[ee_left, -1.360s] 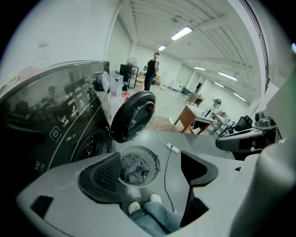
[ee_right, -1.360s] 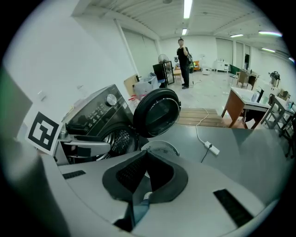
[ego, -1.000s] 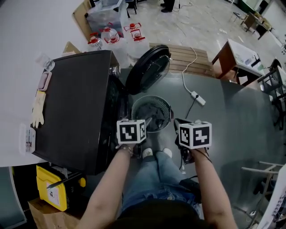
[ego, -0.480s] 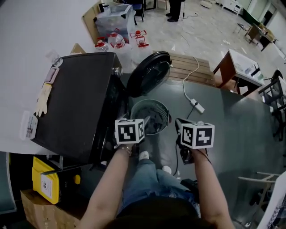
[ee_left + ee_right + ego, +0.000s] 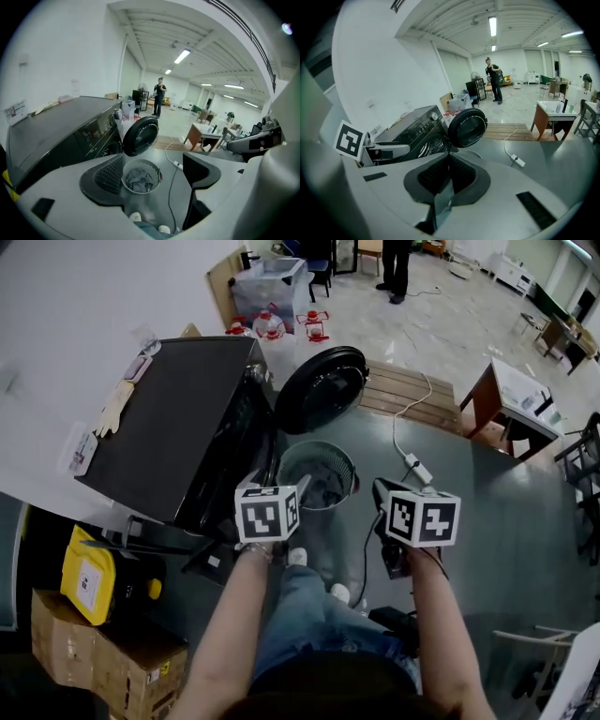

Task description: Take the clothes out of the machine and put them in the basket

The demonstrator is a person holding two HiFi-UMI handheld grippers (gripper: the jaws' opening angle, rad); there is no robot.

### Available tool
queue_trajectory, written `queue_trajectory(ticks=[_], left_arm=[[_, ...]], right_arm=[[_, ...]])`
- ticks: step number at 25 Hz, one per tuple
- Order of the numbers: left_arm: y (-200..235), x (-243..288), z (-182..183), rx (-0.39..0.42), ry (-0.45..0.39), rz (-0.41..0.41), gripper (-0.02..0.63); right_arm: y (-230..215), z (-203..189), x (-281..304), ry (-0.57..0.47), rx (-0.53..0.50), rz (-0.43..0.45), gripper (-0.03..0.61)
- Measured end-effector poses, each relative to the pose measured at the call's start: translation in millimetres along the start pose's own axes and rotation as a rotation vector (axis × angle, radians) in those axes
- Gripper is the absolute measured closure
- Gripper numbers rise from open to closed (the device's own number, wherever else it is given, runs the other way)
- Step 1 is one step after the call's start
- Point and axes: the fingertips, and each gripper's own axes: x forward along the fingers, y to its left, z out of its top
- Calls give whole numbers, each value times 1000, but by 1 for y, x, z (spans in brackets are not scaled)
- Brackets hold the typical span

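Note:
The black washing machine [image 5: 178,427] stands at the left with its round door [image 5: 323,390] swung open. On the floor in front sits a round mesh basket [image 5: 292,457] holding grey clothes [image 5: 326,489]. My left gripper [image 5: 302,487] hangs above the basket's near rim. In the left gripper view the left gripper [image 5: 154,174] is open and holds nothing, and the basket [image 5: 151,165] with its clothes [image 5: 139,178] shows between the pads. My right gripper [image 5: 382,493] is to the right of the basket. The right gripper view shows the right gripper [image 5: 447,174] shut and holding nothing, aimed at the machine [image 5: 412,129].
A white power strip [image 5: 415,468] and its cable lie on the grey floor right of the basket. A wooden pallet [image 5: 412,390] lies behind the door. A yellow device [image 5: 89,576] and a cardboard box [image 5: 94,657] sit left of me. A person [image 5: 397,263] stands far off.
The head view has risen and pulled back. Both grippers have lifted away from the basket. Their jaws stand as before, left open and right shut.

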Motion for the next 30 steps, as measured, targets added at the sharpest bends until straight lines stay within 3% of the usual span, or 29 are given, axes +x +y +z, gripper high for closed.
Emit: queue_trajectory(ticks=[7, 13, 16, 30], left_arm=[[-17, -44, -5, 33, -95, 55, 213], [-26, -65, 4, 54, -199, -28, 213], [-15, -72, 11, 72, -241, 7, 213], [3, -103, 108, 258, -428, 3, 213]], right_arm=[[11, -2, -34, -120, -54, 114, 577], [9, 8, -48, -233, -103, 78, 577], [15, 15, -49, -270, -139, 78, 577], [63, 85, -64, -388, -409, 26, 577]])
